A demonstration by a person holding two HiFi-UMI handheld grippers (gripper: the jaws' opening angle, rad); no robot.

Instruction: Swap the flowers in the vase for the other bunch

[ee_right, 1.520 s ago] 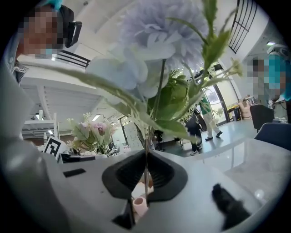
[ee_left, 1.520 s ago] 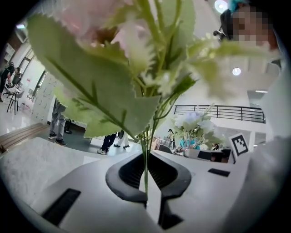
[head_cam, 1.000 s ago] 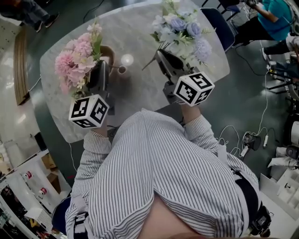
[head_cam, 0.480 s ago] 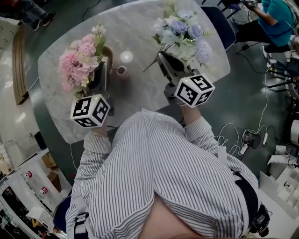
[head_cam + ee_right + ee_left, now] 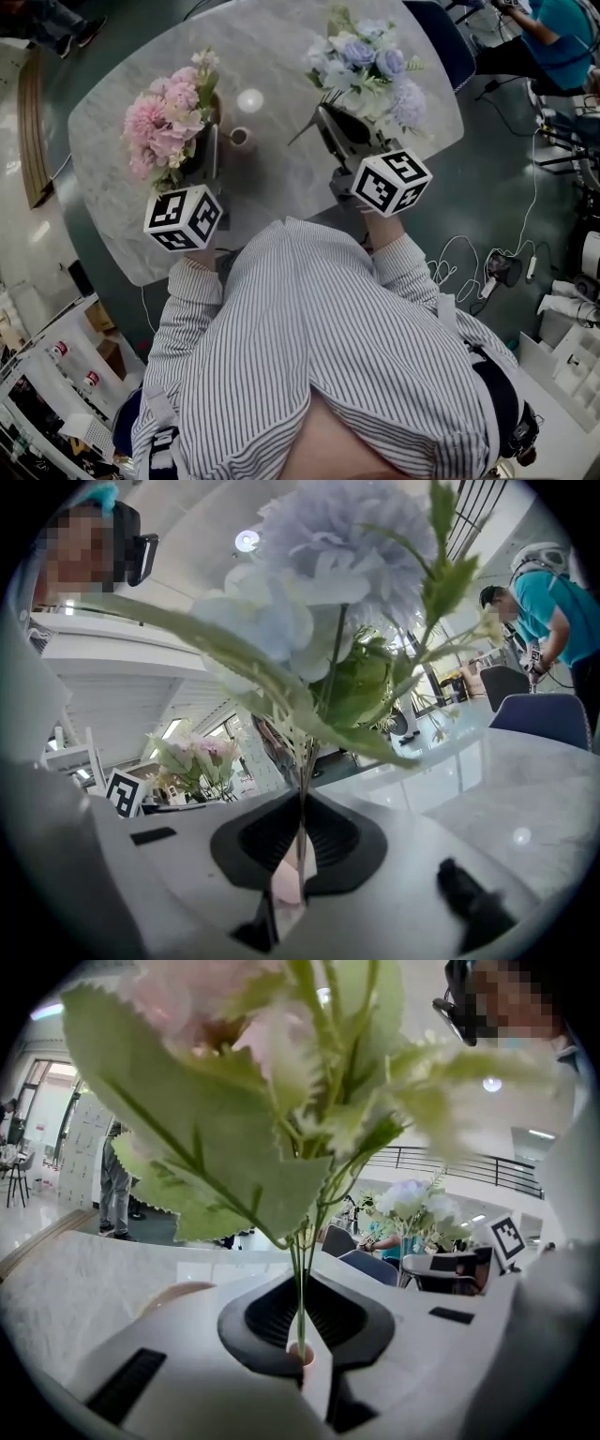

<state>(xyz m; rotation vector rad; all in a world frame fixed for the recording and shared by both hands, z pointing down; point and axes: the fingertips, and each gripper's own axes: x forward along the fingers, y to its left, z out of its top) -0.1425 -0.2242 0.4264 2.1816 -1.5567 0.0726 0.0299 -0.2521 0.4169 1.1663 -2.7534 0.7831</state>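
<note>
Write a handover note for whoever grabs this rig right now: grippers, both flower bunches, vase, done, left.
Left gripper: shut on stems of pink artificial flower bunch.
Right gripper: shut on stems of blue-and-white artificial flower bunch.
Both held upright over grey marble-look table.
Small round-mouthed vessel between them, likely the vase, holds no flowers.
Done: vase emptied.
Left: insert replacement bunch, lay the other down; which is which, cannot tell.

Pink bunch (image 5: 167, 122), blue-and-white bunch (image 5: 367, 67), pale marbled table (image 5: 277, 52), pinstriped shirt (image 5: 319, 347).
</note>
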